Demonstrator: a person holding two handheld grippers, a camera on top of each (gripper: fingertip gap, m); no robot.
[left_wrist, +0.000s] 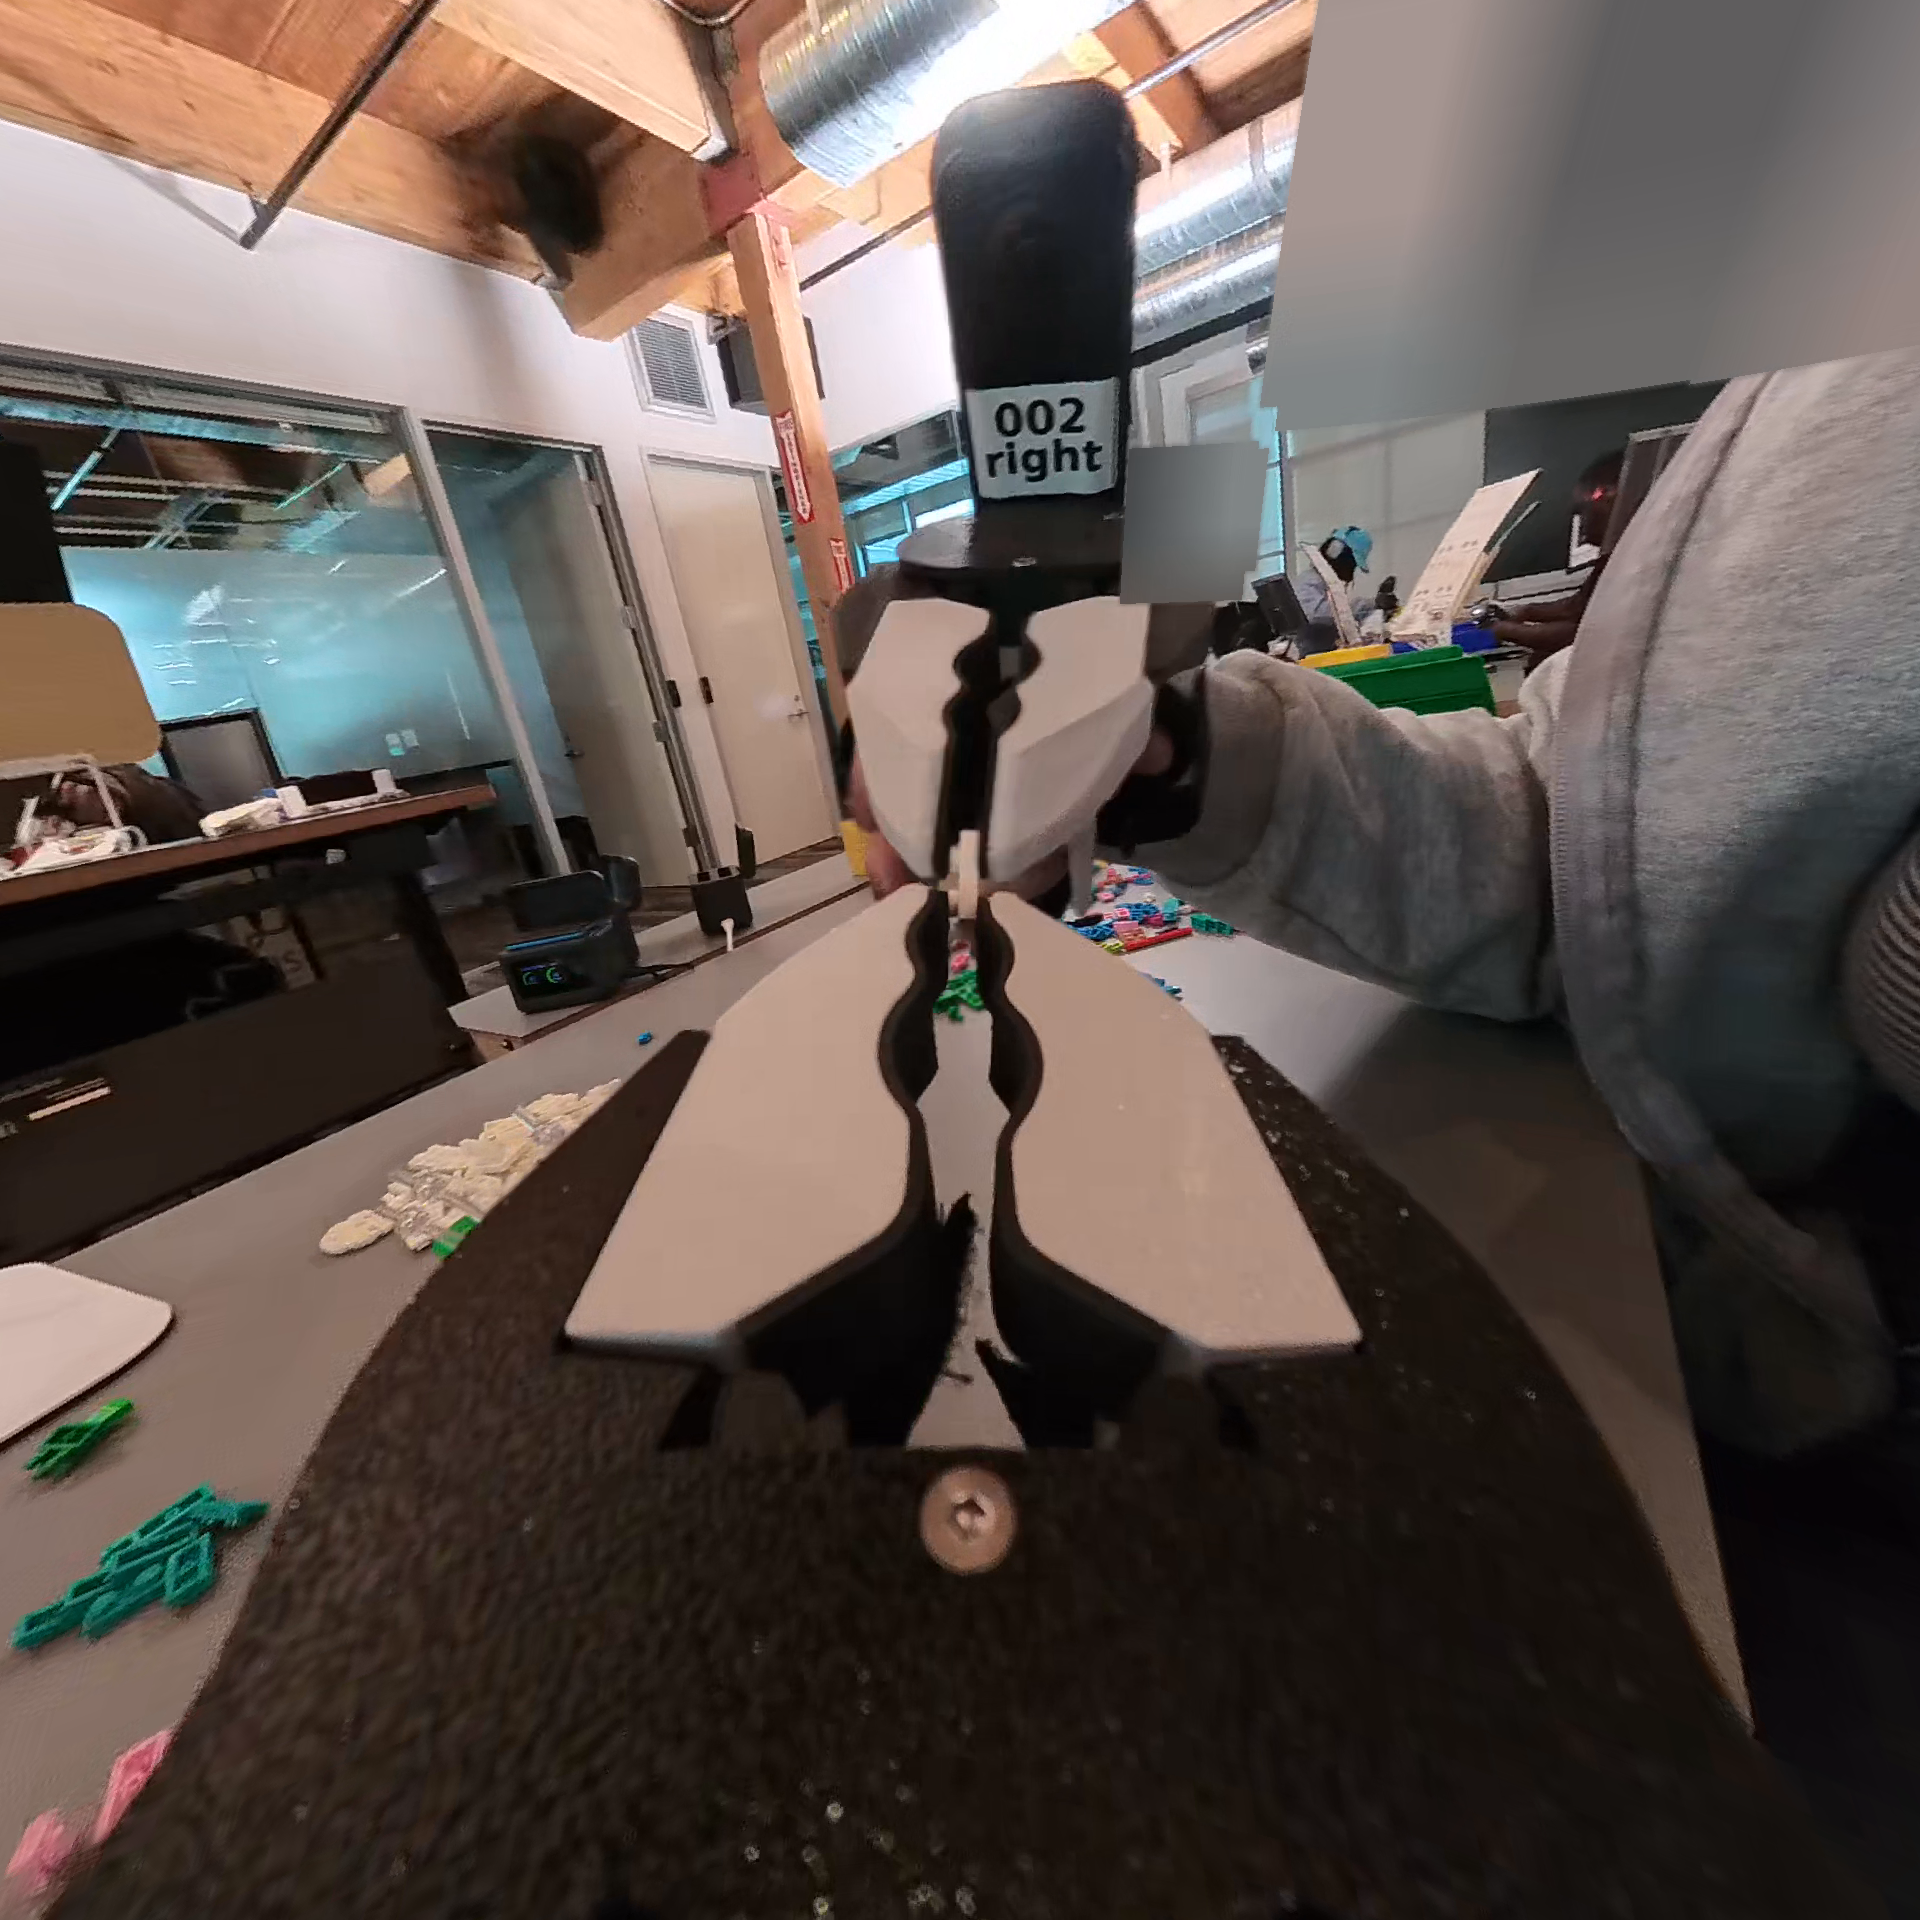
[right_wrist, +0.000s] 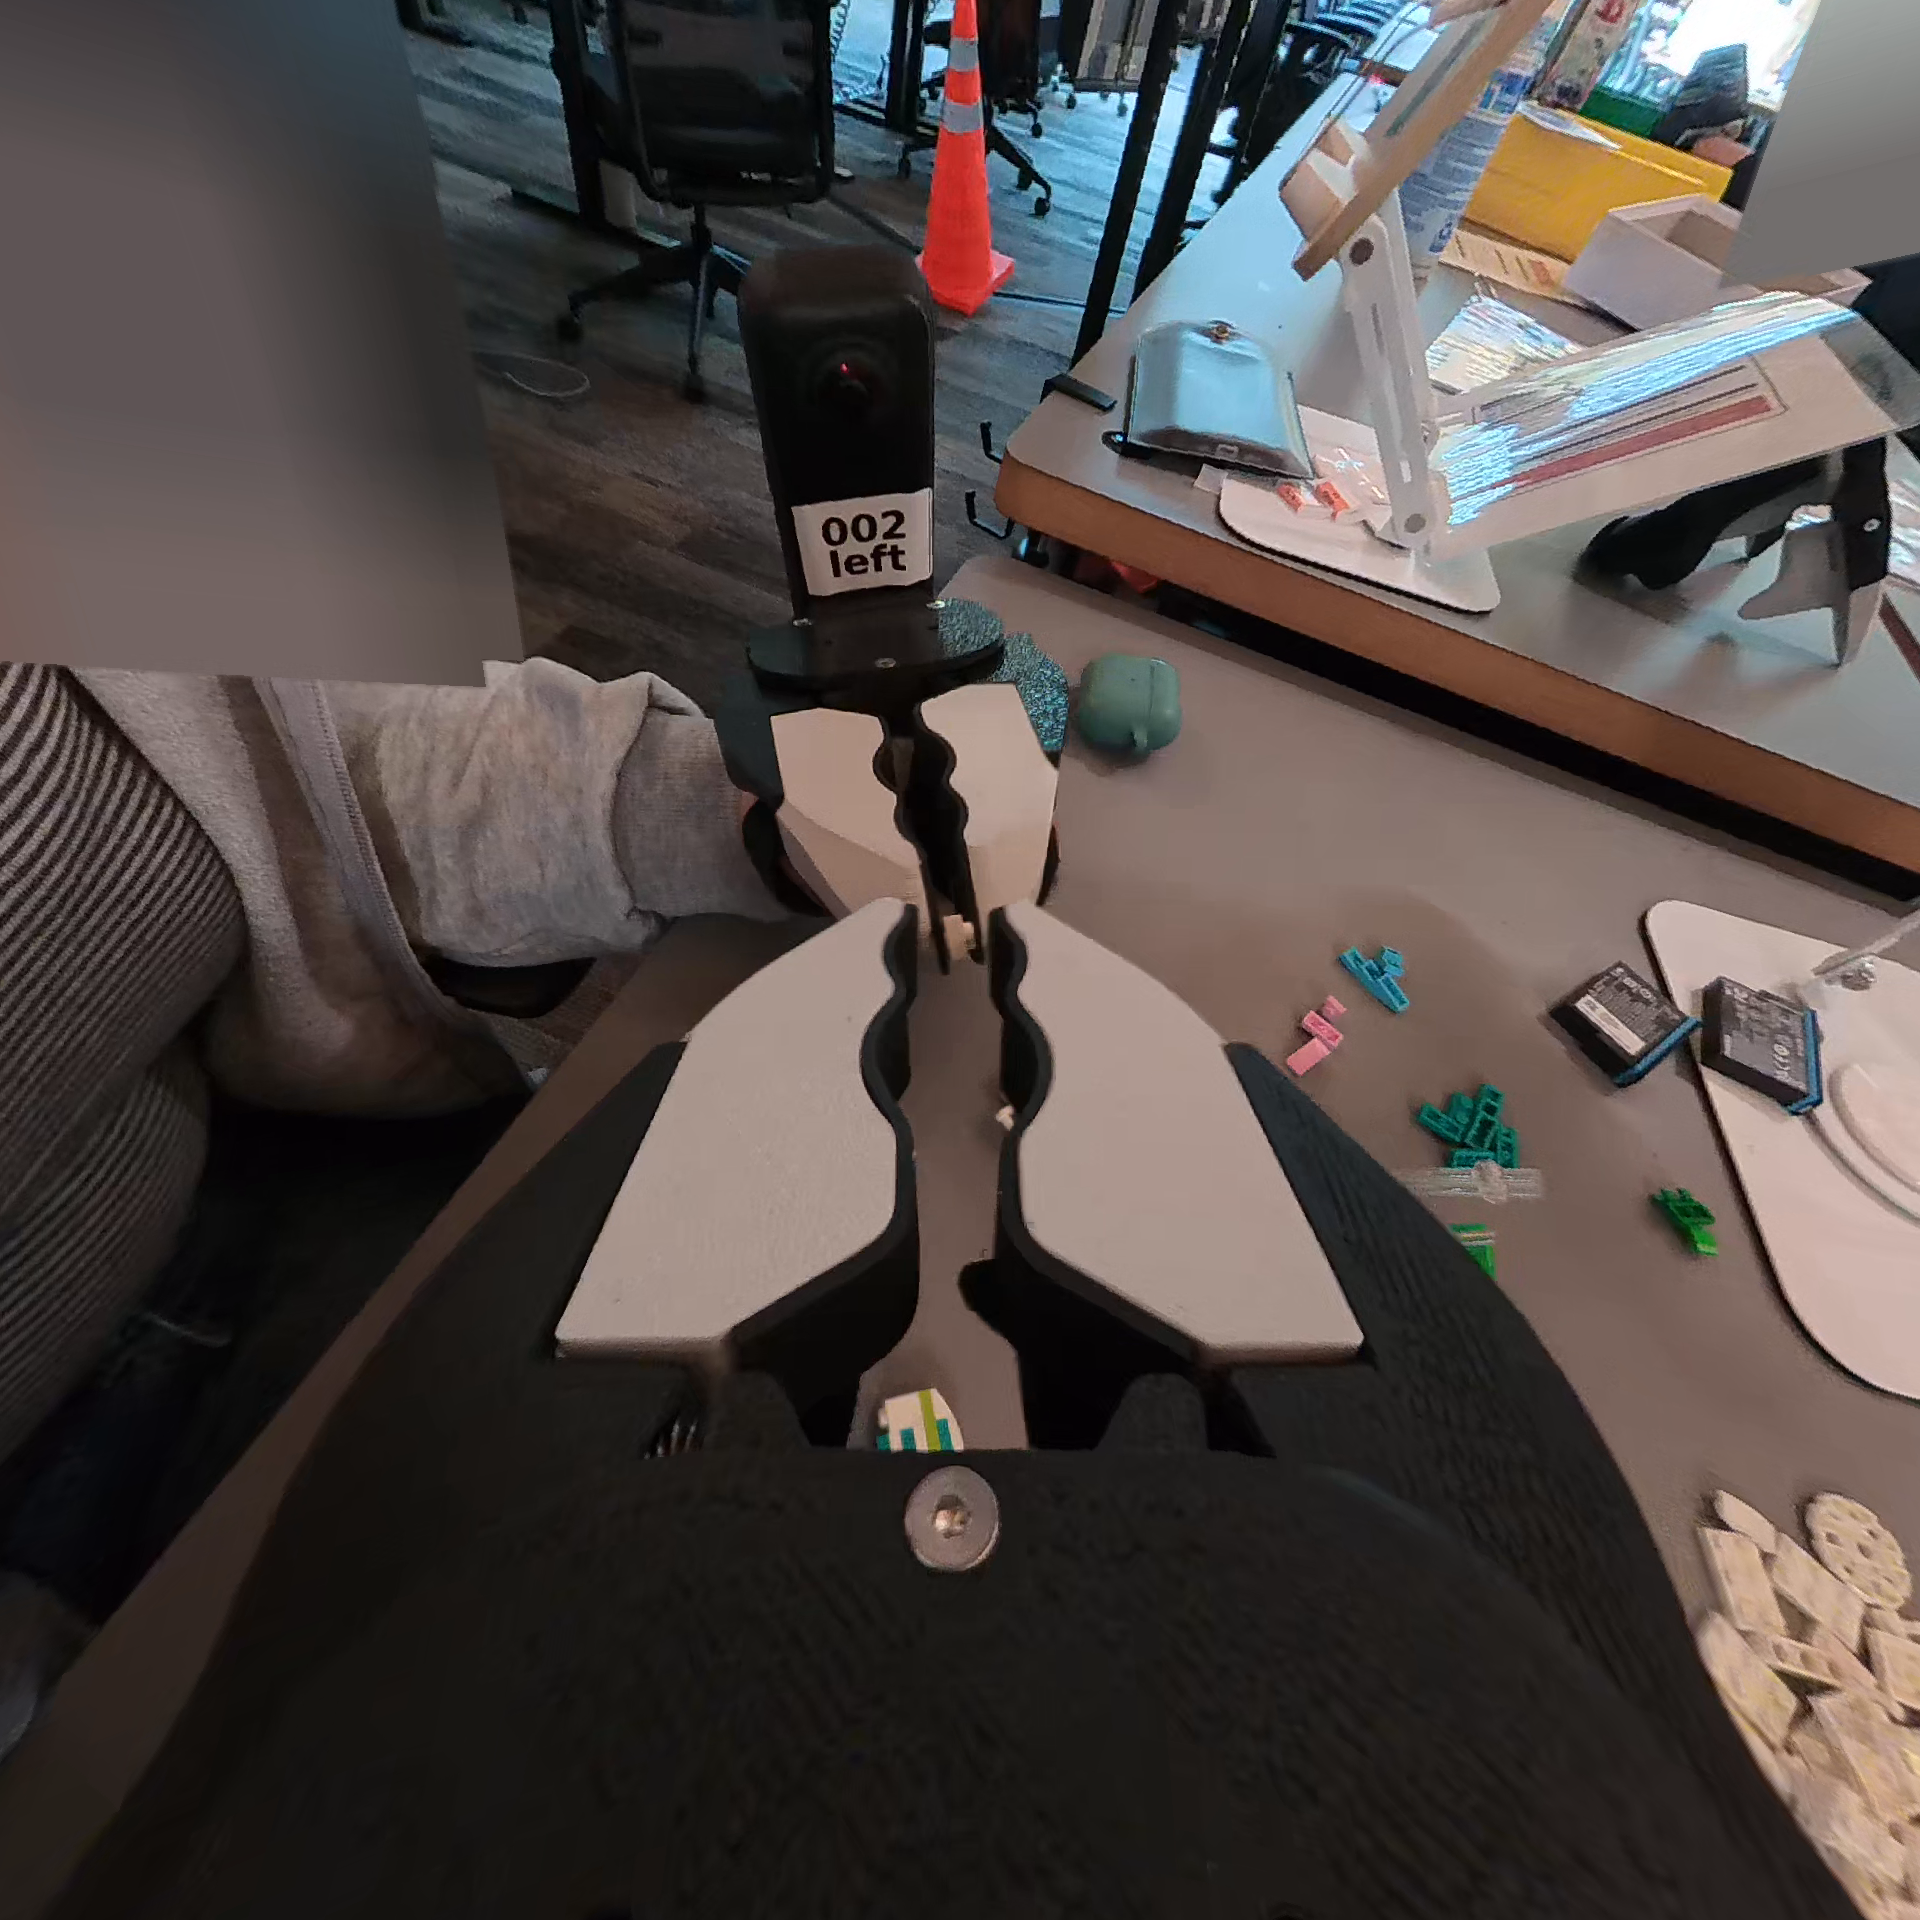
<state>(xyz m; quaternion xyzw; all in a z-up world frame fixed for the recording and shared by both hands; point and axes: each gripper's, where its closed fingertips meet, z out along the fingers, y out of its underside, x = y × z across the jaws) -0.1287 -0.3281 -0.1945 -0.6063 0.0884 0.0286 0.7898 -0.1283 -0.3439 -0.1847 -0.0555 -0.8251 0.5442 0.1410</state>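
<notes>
Your left tool (right_wrist: 951, 940) pinches a small white piece (right_wrist: 964, 940) tip to tip with your right tool (right_wrist: 951, 925). The right's tips stand narrowly apart around it. Both hover near the bench (right_wrist: 1299, 883) edge, with bare surface rightward.

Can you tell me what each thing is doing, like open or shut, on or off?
left gripper: shut, pinching the small white piece
right gripper: jaws apart, tips around the left gripper's tips
small white piece: held up off the table
teal earbud case: lid closed, lying on the table
white door: shut
power box screen: lit
</notes>
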